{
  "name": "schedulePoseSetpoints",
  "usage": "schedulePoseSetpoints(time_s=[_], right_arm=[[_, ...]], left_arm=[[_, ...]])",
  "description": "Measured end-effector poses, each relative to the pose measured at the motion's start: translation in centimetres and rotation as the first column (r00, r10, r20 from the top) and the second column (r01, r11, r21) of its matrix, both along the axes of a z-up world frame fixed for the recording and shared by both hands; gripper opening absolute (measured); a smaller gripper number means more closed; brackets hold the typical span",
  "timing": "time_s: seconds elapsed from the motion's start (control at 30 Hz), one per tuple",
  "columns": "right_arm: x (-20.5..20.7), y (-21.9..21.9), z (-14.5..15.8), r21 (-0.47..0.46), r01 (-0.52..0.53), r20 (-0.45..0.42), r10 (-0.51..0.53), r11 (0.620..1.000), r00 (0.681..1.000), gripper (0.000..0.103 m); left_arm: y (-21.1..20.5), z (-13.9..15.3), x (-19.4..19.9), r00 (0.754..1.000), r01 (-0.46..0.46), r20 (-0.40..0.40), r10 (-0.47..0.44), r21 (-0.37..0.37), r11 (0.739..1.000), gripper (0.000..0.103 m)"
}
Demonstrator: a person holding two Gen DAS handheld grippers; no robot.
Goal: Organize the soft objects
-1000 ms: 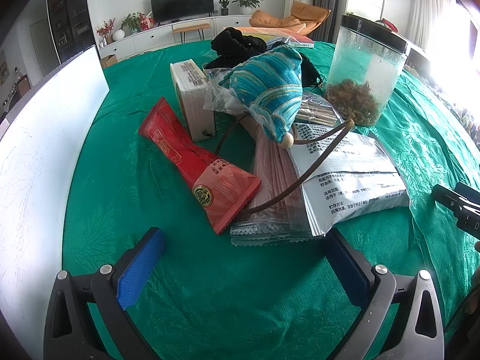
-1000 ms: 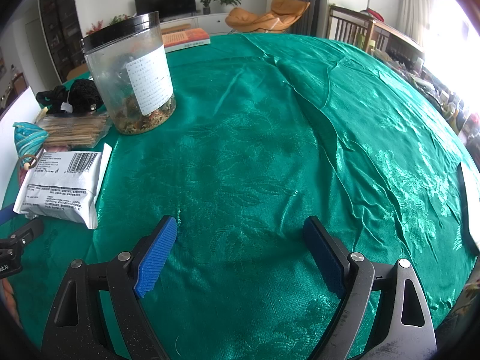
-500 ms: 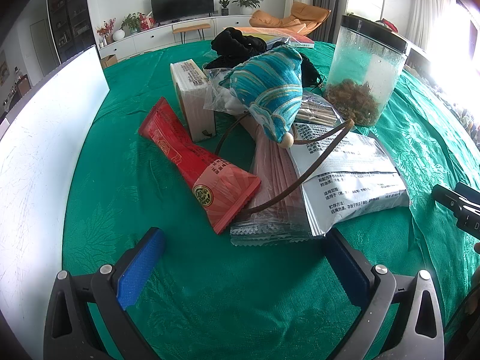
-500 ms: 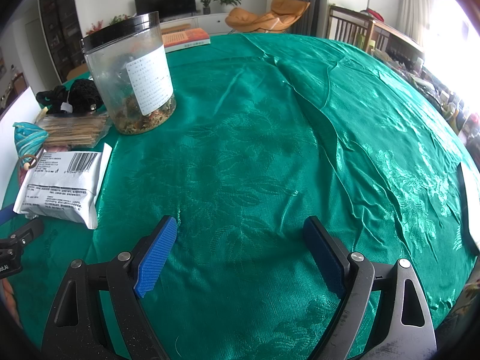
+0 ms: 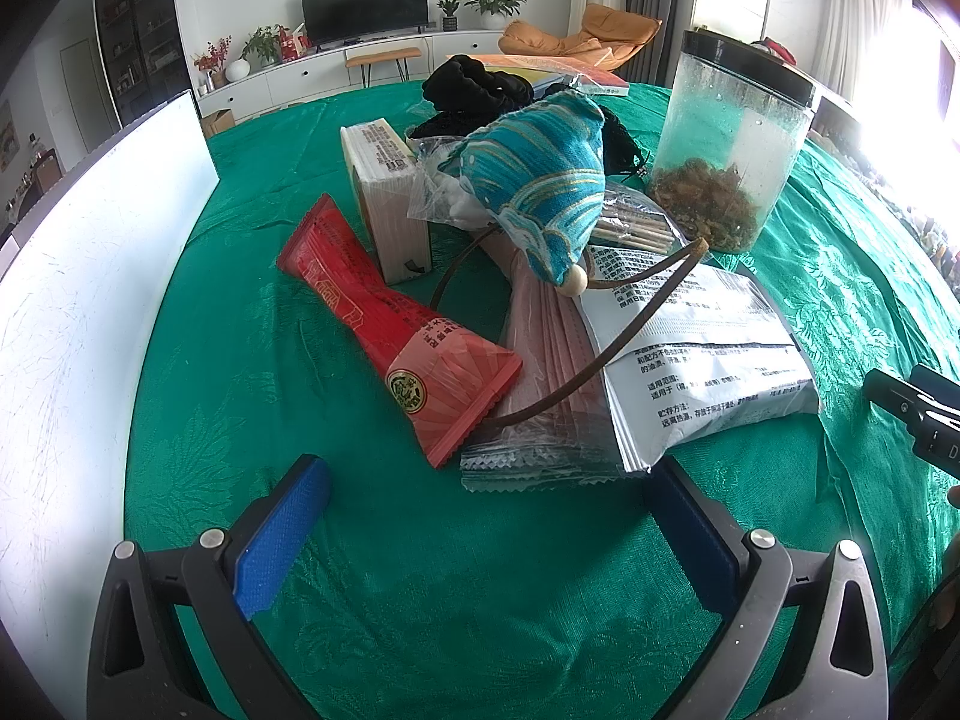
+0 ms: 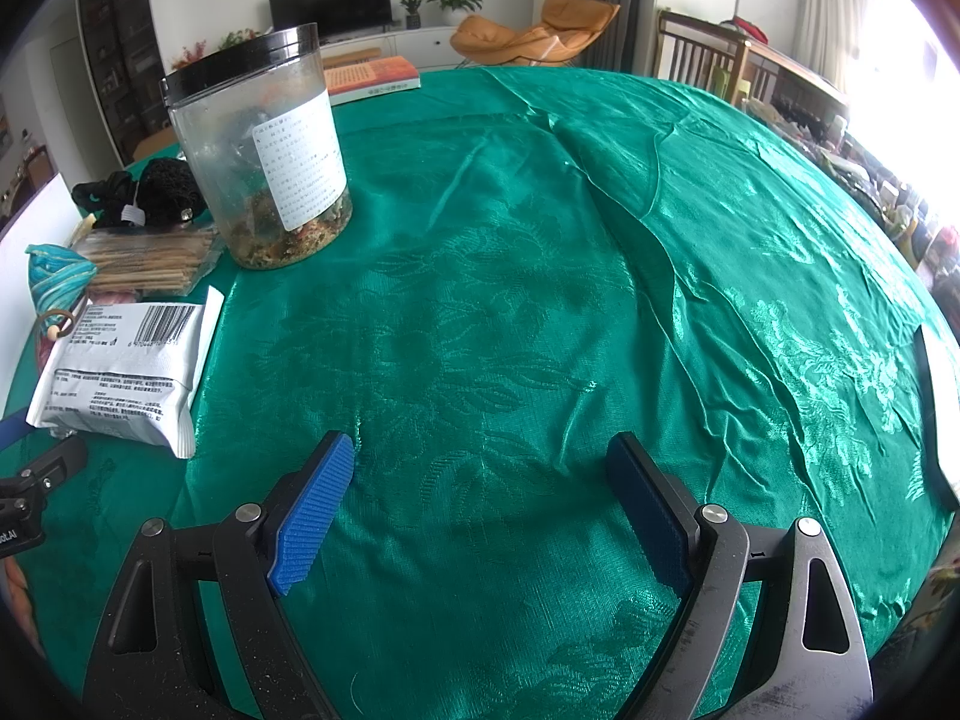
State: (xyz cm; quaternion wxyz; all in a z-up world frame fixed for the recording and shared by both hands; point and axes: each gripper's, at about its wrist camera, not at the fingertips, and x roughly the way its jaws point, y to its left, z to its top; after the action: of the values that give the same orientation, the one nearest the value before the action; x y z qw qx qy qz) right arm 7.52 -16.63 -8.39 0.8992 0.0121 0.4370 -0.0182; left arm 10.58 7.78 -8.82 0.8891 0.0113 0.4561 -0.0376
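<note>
A pile lies on the green tablecloth (image 5: 420, 570): a red snack packet (image 5: 390, 330), a teal patterned fabric pouch (image 5: 540, 180) with a brown cord and wooden bead, a white foil packet (image 5: 702, 348), pink clear-wrapped packets (image 5: 540, 360), a beige box (image 5: 387, 198) and black knitted fabric (image 5: 474, 90). My left gripper (image 5: 486, 492) hovers open just in front of the pile, nothing between its fingers. My right gripper (image 6: 480, 474) is open over bare cloth, right of the white foil packet (image 6: 126, 366) and teal pouch (image 6: 51, 276).
A clear jar with a black lid (image 5: 732, 144) (image 6: 264, 150) stands behind the pile beside a bag of wooden sticks (image 6: 150, 258). A white board (image 5: 78, 312) borders the left. A book (image 6: 369, 78) lies at the far edge. Wrinkled cloth (image 6: 660, 270) stretches right.
</note>
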Motion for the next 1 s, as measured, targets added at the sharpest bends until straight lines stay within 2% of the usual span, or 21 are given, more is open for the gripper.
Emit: schedulePoseSetpoints(time_s=[0.63, 0.67, 0.73, 0.77, 0.8, 0.87, 0.93, 1.0], right_arm=[[0.0, 0.0, 0.0, 0.002, -0.003, 0.0, 0.003, 1.0, 1.0, 0.089], [0.0, 0.1, 0.1, 0.011, -0.013, 0.001, 0.013, 1.0, 1.0, 0.089], [-0.5, 0.5, 0.7, 0.1, -0.091, 0.033, 0.088, 0.991, 0.996, 0.088], [-1.0, 1.4, 1.4, 0.13, -0.157, 0.069, 0.149, 0.979, 0.986, 0.088], [-1.5, 2.6, 2.0, 0.117, -0.229, 0.105, 0.217, 0.966, 0.97, 0.088], [-2.4, 5.7, 2.6, 0.051, -0.382, 0.143, 0.372, 0.923, 0.917, 0.088], [-2.3, 8.5, 2.1, 0.01, -0.494, 0.126, 0.489, 0.869, 0.863, 0.087], [-1.2, 10.9, 1.0, -0.038, -0.557, 0.067, 0.558, 0.83, 0.827, 0.087]], left_arm=[[0.0, 0.0, 0.0, 1.0, 0.001, -0.001, -0.001, 0.002, 1.0, 0.103], [0.0, 0.0, -0.1, 1.0, 0.006, -0.006, -0.006, 0.003, 1.0, 0.103], [0.2, 0.1, -0.5, 1.0, 0.015, -0.028, -0.014, 0.008, 1.0, 0.103], [0.5, 0.2, -0.9, 0.999, 0.01, -0.035, -0.009, 0.009, 1.0, 0.103], [0.9, 0.2, -1.3, 0.999, -0.001, -0.035, 0.001, 0.008, 1.0, 0.103], [1.7, 0.2, -2.2, 0.999, -0.021, -0.024, 0.021, 0.008, 1.0, 0.103], [2.4, 0.1, -2.8, 0.999, -0.035, -0.011, 0.035, -0.002, 0.999, 0.103], [2.8, 0.2, -2.9, 0.999, -0.05, -0.003, 0.05, -0.019, 0.999, 0.103]])
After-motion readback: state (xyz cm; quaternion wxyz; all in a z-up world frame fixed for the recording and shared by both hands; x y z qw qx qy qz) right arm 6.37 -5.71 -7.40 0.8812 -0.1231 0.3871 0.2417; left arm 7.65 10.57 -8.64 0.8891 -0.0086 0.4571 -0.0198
